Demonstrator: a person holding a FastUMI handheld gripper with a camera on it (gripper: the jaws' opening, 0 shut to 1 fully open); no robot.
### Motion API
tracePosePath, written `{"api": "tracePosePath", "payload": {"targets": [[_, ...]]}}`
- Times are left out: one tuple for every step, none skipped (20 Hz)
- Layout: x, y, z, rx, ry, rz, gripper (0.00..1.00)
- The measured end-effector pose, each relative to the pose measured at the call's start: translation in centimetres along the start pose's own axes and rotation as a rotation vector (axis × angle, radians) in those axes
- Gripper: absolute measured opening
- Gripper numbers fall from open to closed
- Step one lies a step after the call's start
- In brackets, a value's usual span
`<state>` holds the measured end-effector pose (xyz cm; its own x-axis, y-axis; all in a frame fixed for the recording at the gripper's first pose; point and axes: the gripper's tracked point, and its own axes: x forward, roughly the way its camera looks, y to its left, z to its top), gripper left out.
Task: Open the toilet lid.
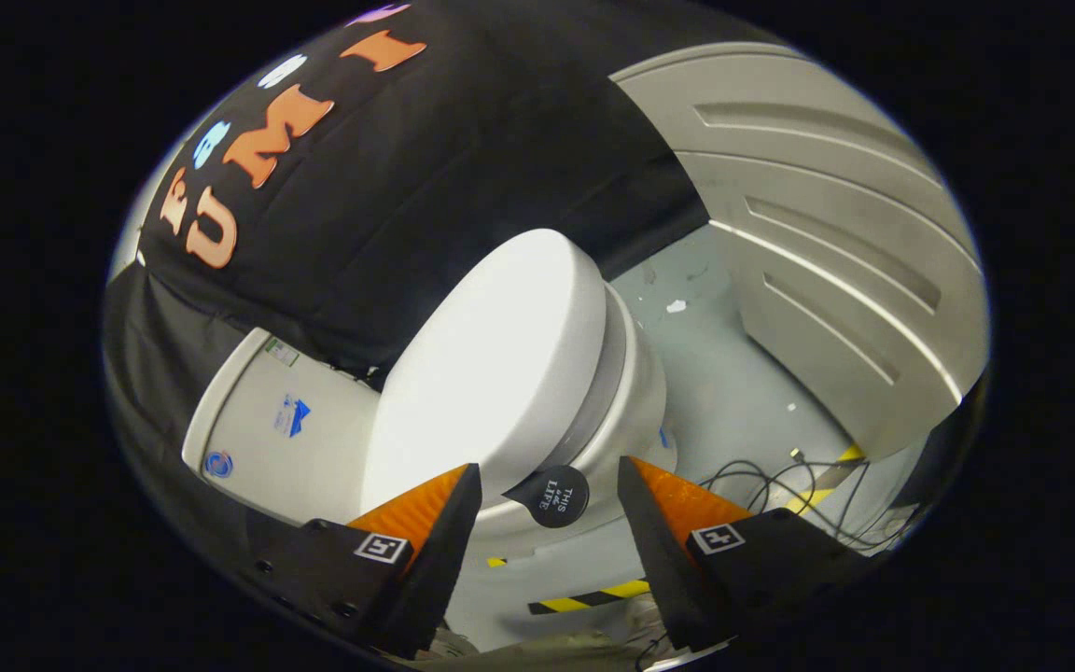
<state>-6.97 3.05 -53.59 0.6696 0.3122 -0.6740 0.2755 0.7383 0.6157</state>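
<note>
Two fingers of the gripper point(549, 485) stand spread and empty, the round black tab point(551, 496) on the closed toilet lid point(491, 373) between their tips at twelve o'clock, so this looks like the approach; next, pinch the tab and lift.

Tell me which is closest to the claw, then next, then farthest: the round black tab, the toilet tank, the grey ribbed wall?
1. Round black tab, between the open claw's fingers.
2. Toilet tank, beyond the lid, left.
3. Grey ribbed wall, far right.
</note>
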Motion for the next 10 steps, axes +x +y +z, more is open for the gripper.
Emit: {"api": "tracePosePath", "payload": {"targets": [[0.2,-0.1,-0.3,0.044,0.009,0.013,0.93],[0.2,-0.2,-0.6,0.079,0.023,0.03,0.92],[0.3,-0.3,-1.3,0.105,0.045,0.037,0.88],[0.4,-0.5,-1.8,0.13,0.065,0.043,0.83],[0.4,-0.3,-2.2,0.154,0.083,0.058,0.78],[0.6,-0.3,-2.3,0.18,0.093,0.061,0.74],[0.7,-0.3,-2.5,0.209,0.104,0.066,0.69],[0.8,0.0,-2.8,0.235,0.114,0.076,0.69],[1.2,-0.4,-3.1,0.258,0.121,0.063,0.61],[1.1,-0.7,-3.2,0.272,0.126,0.064,0.53]]}}
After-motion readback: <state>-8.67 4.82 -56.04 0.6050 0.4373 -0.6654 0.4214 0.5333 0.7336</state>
